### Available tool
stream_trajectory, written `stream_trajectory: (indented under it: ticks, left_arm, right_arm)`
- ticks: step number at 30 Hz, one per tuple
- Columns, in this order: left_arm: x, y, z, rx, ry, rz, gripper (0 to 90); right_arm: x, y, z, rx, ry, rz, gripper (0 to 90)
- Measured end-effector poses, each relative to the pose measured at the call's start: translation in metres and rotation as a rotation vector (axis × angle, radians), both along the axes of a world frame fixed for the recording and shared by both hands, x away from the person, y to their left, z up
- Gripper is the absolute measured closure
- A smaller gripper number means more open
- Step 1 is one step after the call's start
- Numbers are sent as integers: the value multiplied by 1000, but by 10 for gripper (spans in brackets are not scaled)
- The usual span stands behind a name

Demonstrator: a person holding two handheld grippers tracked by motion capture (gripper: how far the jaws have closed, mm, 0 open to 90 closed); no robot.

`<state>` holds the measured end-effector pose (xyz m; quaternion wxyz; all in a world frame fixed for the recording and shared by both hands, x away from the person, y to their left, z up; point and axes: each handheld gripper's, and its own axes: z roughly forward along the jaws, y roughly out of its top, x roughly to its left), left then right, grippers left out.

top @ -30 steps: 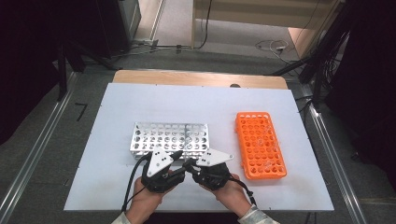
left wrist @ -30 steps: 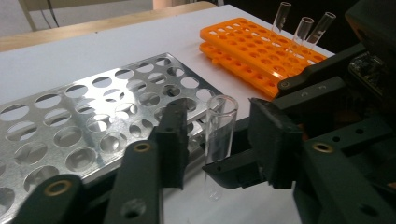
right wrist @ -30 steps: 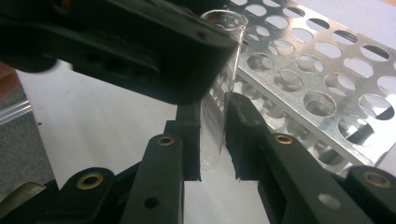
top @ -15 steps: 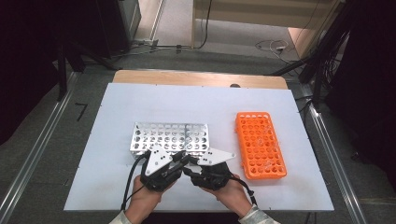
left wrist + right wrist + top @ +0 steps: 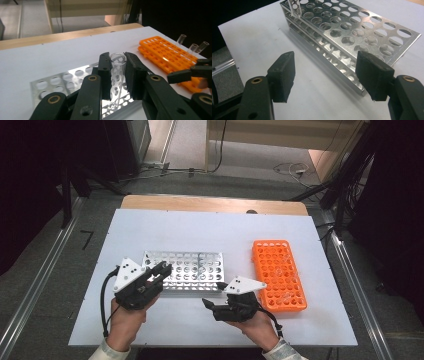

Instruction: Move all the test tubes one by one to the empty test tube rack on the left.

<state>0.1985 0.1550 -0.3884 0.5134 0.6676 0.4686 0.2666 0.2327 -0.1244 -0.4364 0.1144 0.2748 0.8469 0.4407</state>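
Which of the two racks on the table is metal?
The silver rack near the left gripper; the other rack, to its right, is orange plastic.

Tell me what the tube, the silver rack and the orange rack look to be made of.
Tube: clear glass or hard plastic; the rack shows through it, and its rim glints.
Silver rack: looks like sheet metal, perhaps aluminium; bright, thin punched plates with reflections.
Orange rack: probably moulded plastic; uniform saturated colour with a soft sheen.
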Motion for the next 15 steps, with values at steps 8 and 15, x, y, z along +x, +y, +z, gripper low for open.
stream_trajectory:
  ticks: [8, 15]
  left_arm:
    - [0, 30, 1, 15, -2, 102, 751]
    - [3, 45, -3, 15, 3, 156, 751]
  right_arm:
    - [-1, -5, 1, -2, -2, -13, 306]
    - [0, -7, 2, 2, -3, -22, 308]
